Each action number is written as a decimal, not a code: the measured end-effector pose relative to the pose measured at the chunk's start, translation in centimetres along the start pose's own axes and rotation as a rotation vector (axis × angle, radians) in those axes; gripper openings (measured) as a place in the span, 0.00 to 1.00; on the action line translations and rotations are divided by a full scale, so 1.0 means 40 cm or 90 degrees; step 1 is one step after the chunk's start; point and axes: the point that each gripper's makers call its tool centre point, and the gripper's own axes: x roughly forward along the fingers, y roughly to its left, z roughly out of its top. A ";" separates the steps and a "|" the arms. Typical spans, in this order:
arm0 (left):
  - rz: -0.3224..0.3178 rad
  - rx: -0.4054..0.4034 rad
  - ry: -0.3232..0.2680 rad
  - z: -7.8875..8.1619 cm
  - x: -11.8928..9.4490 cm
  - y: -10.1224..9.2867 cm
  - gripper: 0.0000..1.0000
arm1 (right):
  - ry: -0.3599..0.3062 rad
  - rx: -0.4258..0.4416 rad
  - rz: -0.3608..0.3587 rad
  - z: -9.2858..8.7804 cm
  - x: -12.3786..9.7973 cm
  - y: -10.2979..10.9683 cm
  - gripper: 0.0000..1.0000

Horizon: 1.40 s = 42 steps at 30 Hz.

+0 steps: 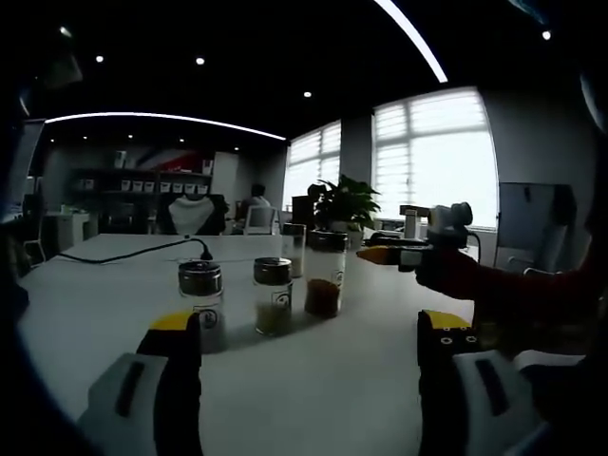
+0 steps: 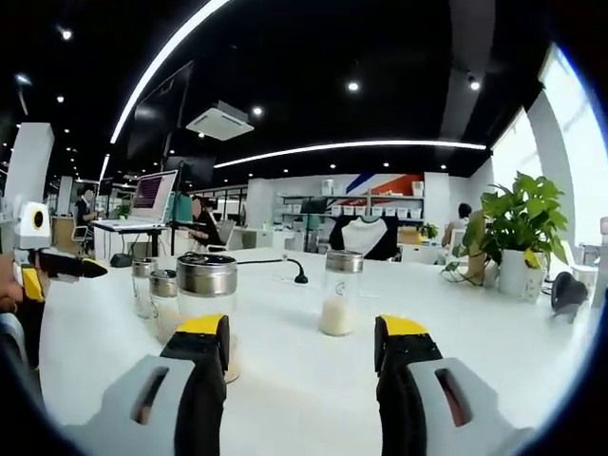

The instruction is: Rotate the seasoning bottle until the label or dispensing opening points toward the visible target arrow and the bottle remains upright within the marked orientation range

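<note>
Both claws are spread wide with nothing between the jaws. Left gripper [image 1: 309, 356] hangs low over the white table [image 1: 332, 389], pointed at a row of glass seasoning bottles: a metal-lidded one [image 1: 201, 299] just past its left jaw, another [image 1: 273, 295] beside it, and a brown-filled one [image 1: 325, 274] further right. Right gripper [image 2: 304, 356] faces a bottle with pale contents [image 2: 341, 292], standing upright and apart from a bottle cluster [image 2: 180, 294] on the left. Potted plant [image 2: 518, 233] sits far right.

office | monitor [image 2: 155, 196] | shelves [image 2: 356, 215] | potted plant [image 2: 518, 228]
</note>
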 end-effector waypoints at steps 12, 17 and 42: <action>-0.001 -0.002 0.000 -0.001 0.013 -0.001 1.00 | -0.009 0.044 -0.059 0.011 0.063 -0.040 0.59; 0.001 -0.003 0.003 -0.005 0.014 0.002 1.00 | 0.005 0.050 -0.076 -0.005 0.101 -0.065 0.59; 0.000 -0.005 0.009 -0.011 0.012 0.004 1.00 | 0.031 0.022 -0.107 -0.010 0.273 -0.117 0.59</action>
